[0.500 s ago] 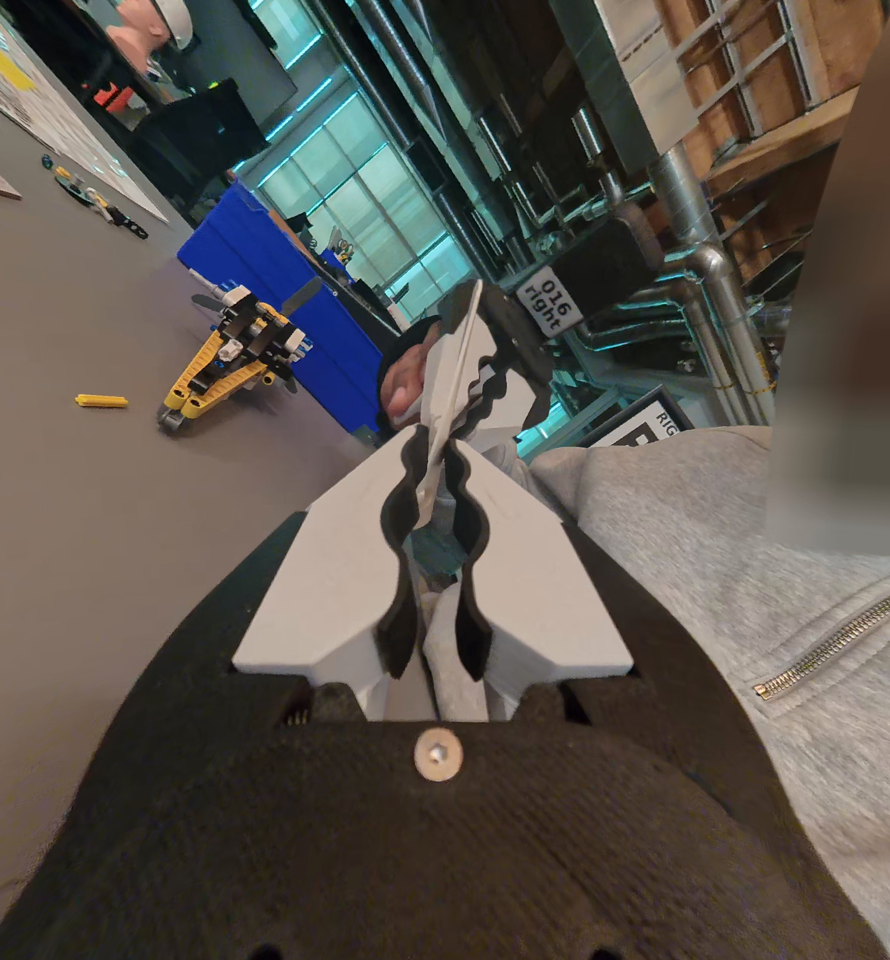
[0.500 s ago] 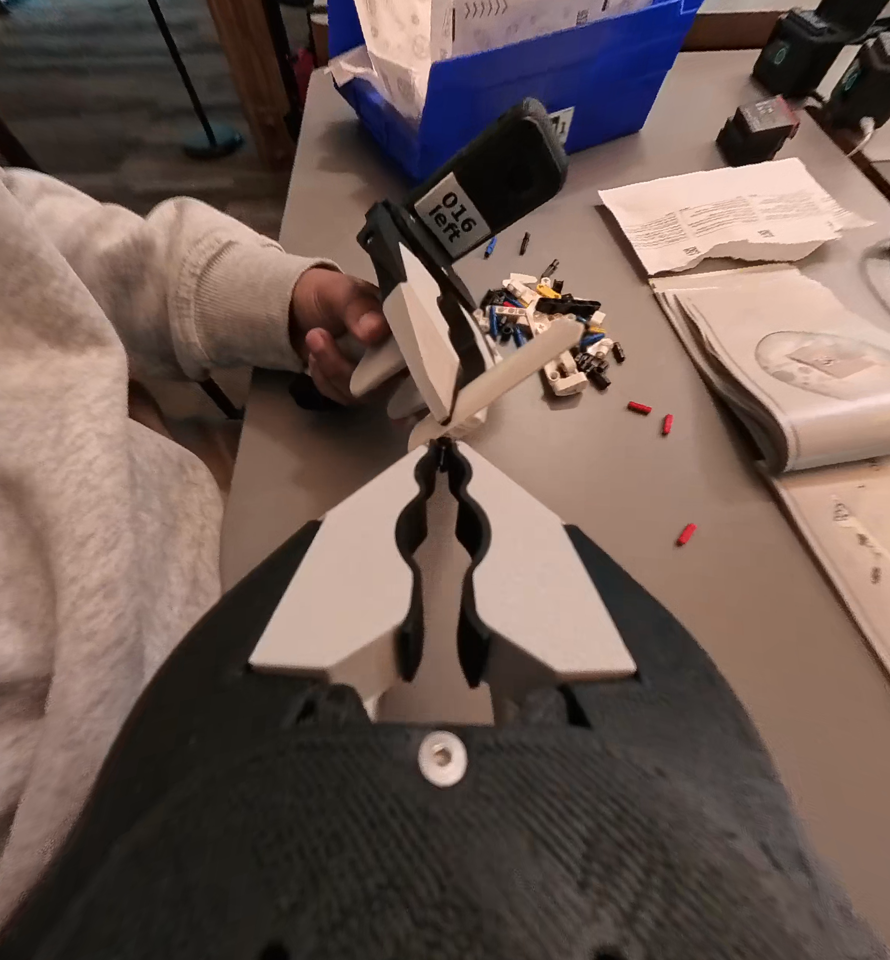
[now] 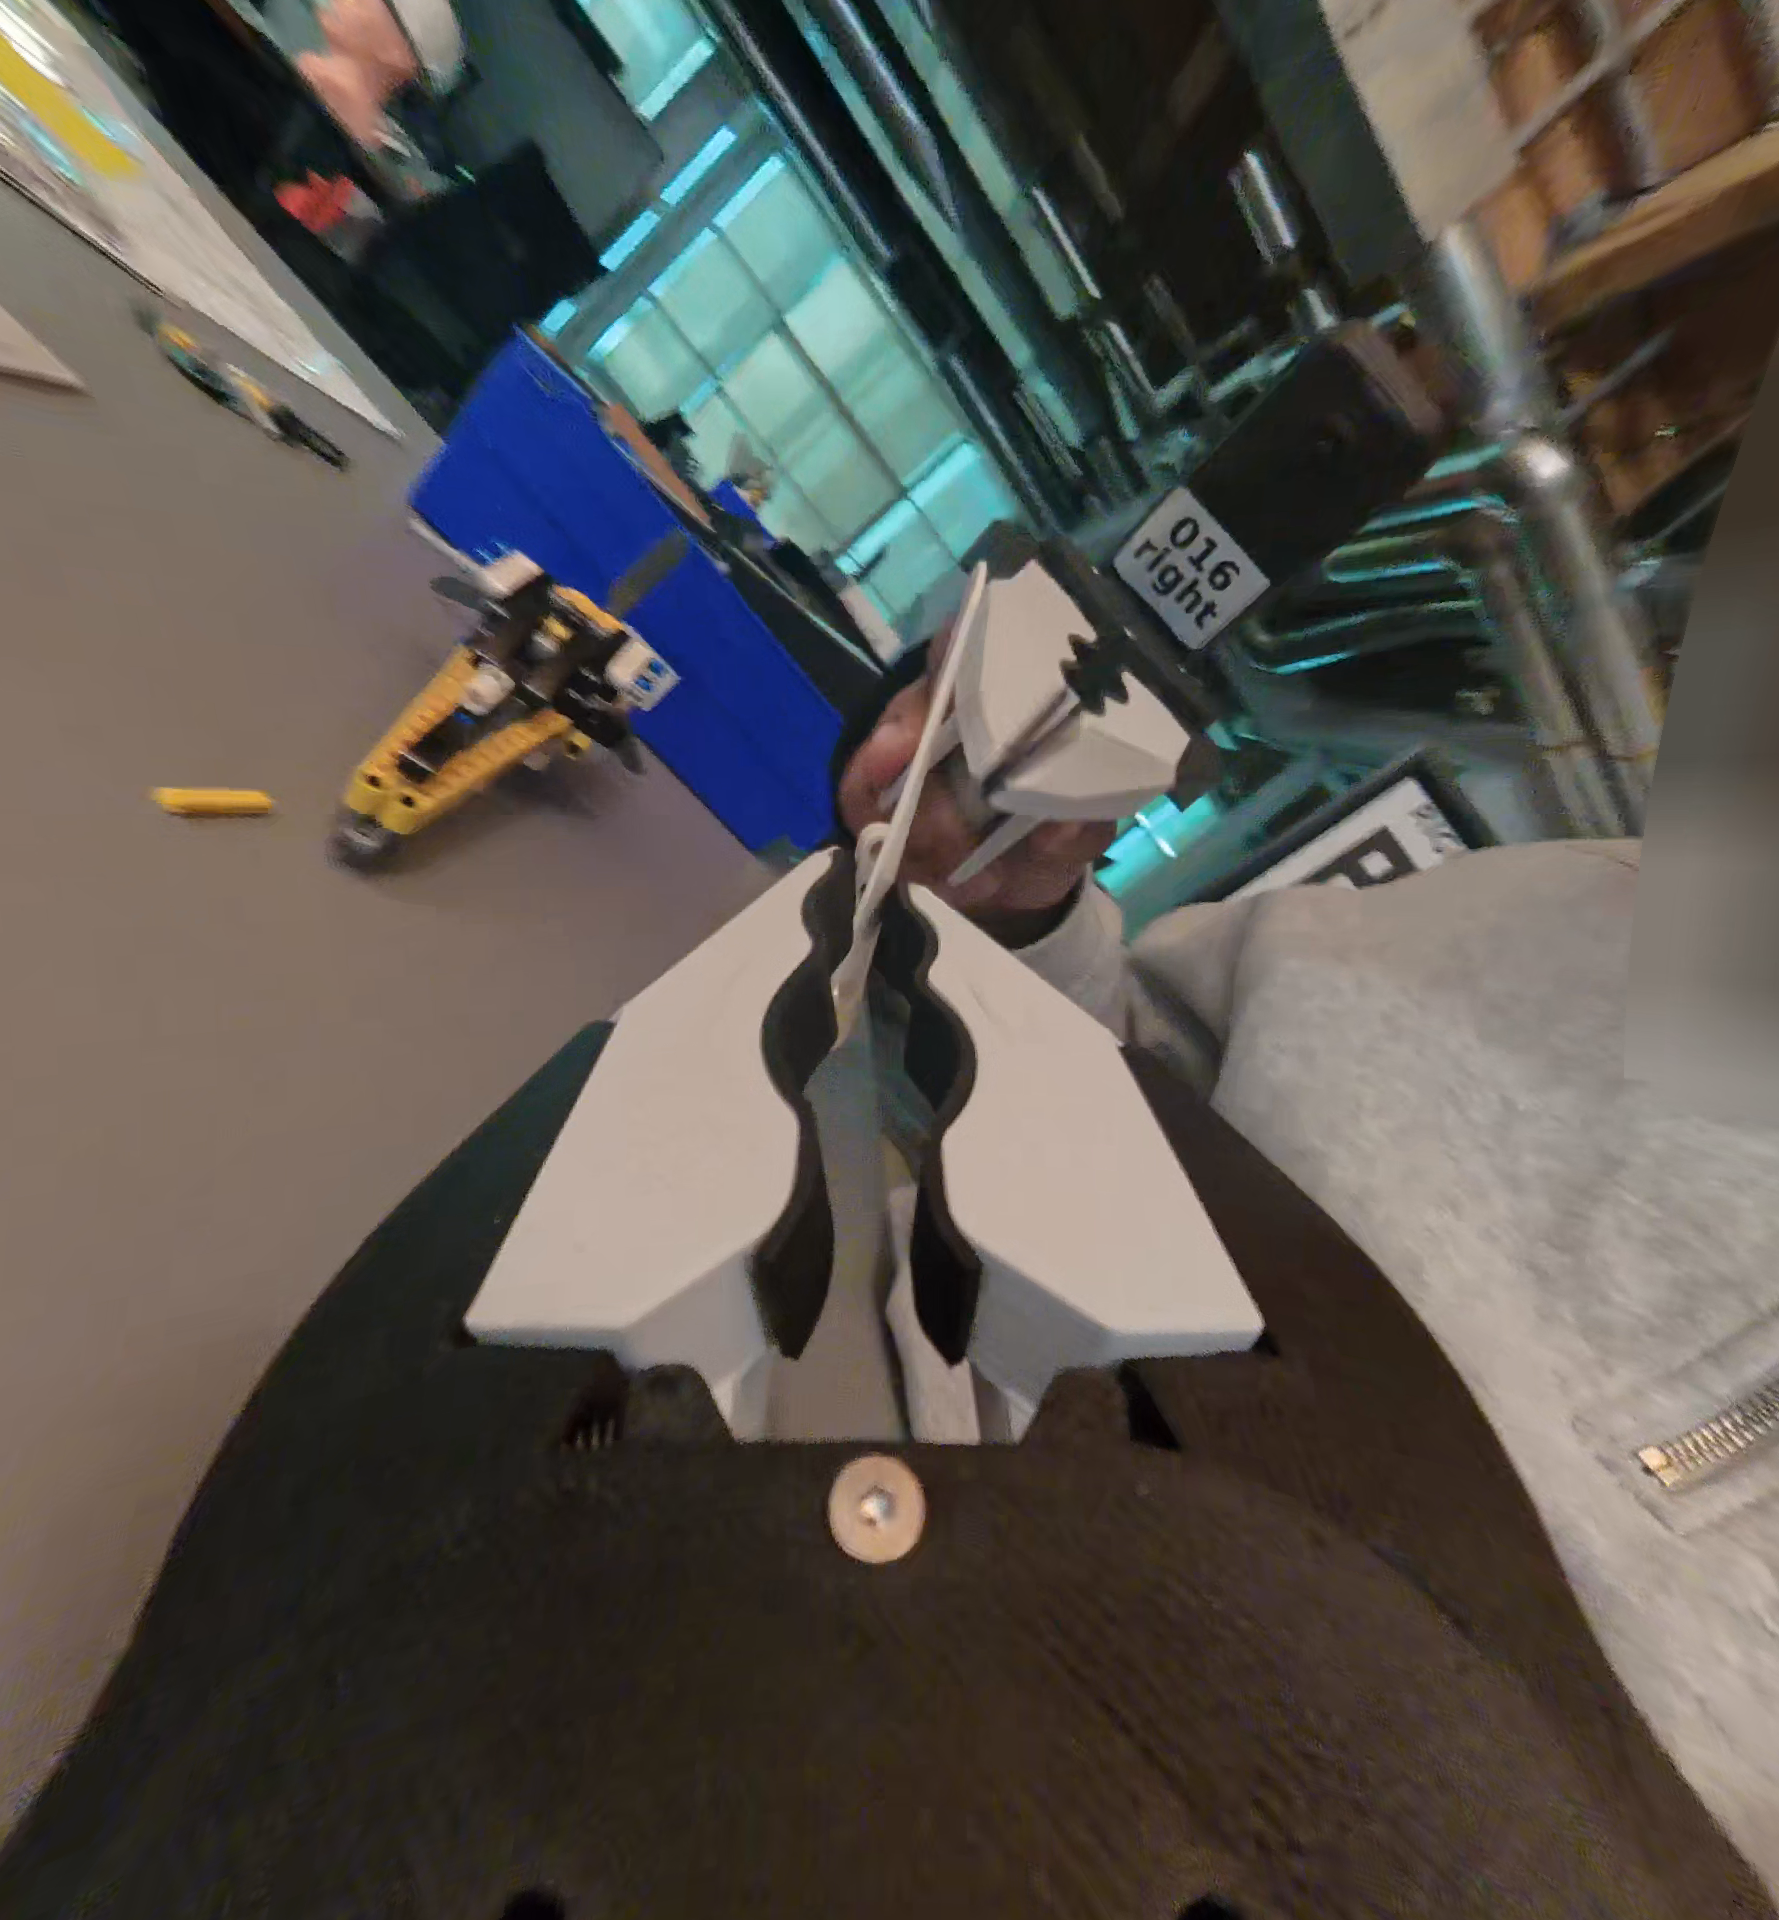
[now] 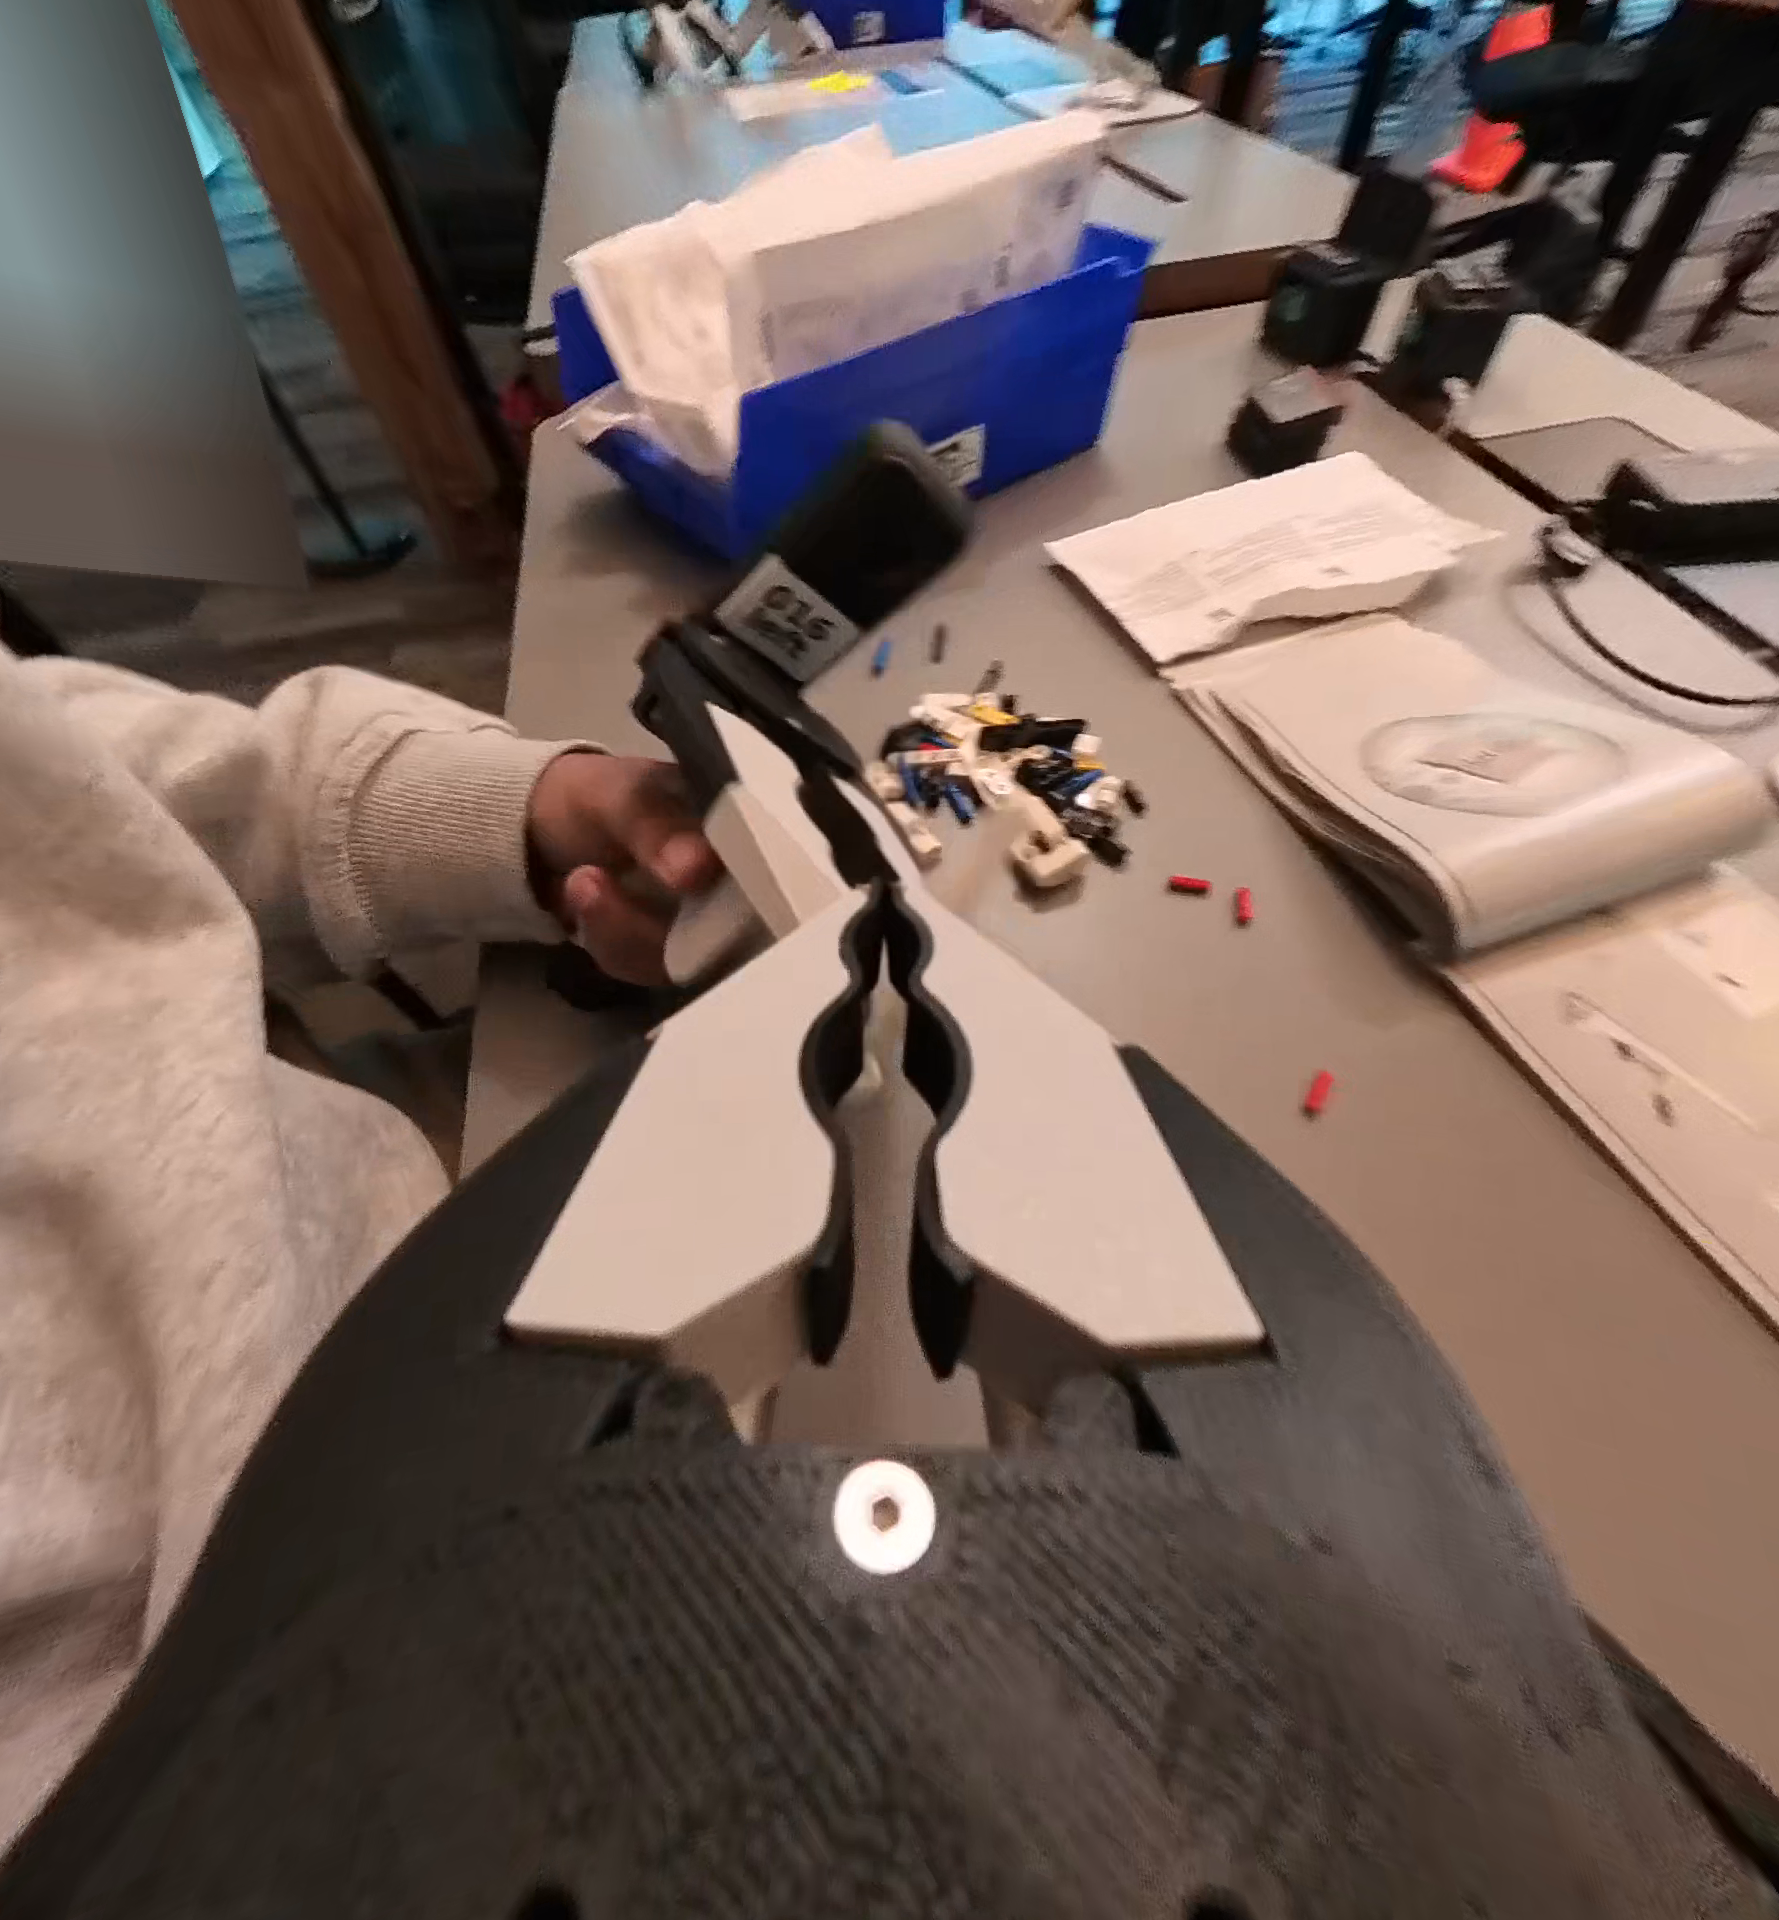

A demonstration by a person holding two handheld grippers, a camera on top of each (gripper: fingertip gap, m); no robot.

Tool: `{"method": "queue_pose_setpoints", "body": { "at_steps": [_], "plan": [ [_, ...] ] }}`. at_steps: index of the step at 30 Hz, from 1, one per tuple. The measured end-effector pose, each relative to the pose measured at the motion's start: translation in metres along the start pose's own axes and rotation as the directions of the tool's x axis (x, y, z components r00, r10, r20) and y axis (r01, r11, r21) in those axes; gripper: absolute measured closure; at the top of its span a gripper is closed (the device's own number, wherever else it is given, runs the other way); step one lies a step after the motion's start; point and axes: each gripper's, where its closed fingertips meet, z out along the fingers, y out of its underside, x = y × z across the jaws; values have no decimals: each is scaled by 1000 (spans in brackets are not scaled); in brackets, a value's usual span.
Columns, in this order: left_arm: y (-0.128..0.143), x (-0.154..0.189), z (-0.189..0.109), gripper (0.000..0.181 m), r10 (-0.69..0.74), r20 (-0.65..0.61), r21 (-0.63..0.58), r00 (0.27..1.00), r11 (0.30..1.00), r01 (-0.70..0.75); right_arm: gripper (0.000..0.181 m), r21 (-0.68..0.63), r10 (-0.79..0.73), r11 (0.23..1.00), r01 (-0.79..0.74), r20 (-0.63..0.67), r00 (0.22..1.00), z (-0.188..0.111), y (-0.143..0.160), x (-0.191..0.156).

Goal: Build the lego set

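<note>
My left gripper (image 3: 864, 894) is shut on a thin white Lego blade (image 3: 932, 727), held in the air above the table edge. The blade runs up out of its jaws past the right gripper (image 3: 968, 769). In the right wrist view my right gripper (image 4: 882, 904) is closed tip to tip against the left gripper (image 4: 854, 852), and a white bit (image 4: 869, 1049) shows between its jaws. A partly built yellow and black model (image 3: 511, 707) stands on the grey table, with a loose yellow piece (image 3: 212, 800) beside it.
A pile of loose Lego parts (image 4: 999, 769) lies mid-table with red pins (image 4: 1188, 885) scattered near it. A blue bin (image 4: 926, 384) with bags stands at the back. An instruction booklet (image 4: 1467, 790) and papers (image 4: 1269, 551) lie at the right. The person's grey sleeve is at the left. My two grippers' fingertips are within a few centimetres of each other.
Both grippers have turned while staying tip to tip. In the right wrist view the blade no longer sticks out to the right of the left gripper. The right view has tilted up.
</note>
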Motion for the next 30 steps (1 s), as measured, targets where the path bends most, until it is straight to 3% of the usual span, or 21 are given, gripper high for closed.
{"method": "queue_pose_setpoints", "body": {
  "at_steps": [4, 9, 12, 17, 24, 30],
  "plan": [
    [-20, 1, -17, 177, 11, 19, 79, 1000, 997, -12, 181, 45, 109, 993, -105, -107, 988, -31, 9, 33],
    [-33, 5, -28, 176, -23, -70, 183, 997, 982, 36, 181, 120, 244, 966, -229, -127, 962, -46, 27, 36],
    [-32, 0, -30, 177, 2, -36, 179, 999, 984, 4, 181, 104, 265, 963, -248, -217, 939, -57, 45, 43],
    [-35, 2, -34, 177, 26, -38, 202, 999, 979, -18, 181, 204, 348, 935, -291, -355, 868, -119, 53, 60],
    [-37, 2, -35, 177, 30, -45, 218, 999, 976, -19, 181, 315, 370, 923, -221, -570, 733, -207, 59, 65],
    [-38, 2, -36, 177, 29, -50, 231, 998, 973, -17, 176, 391, 429, 896, -212, -639, 638, -245, 68, 70]
  ]
}}
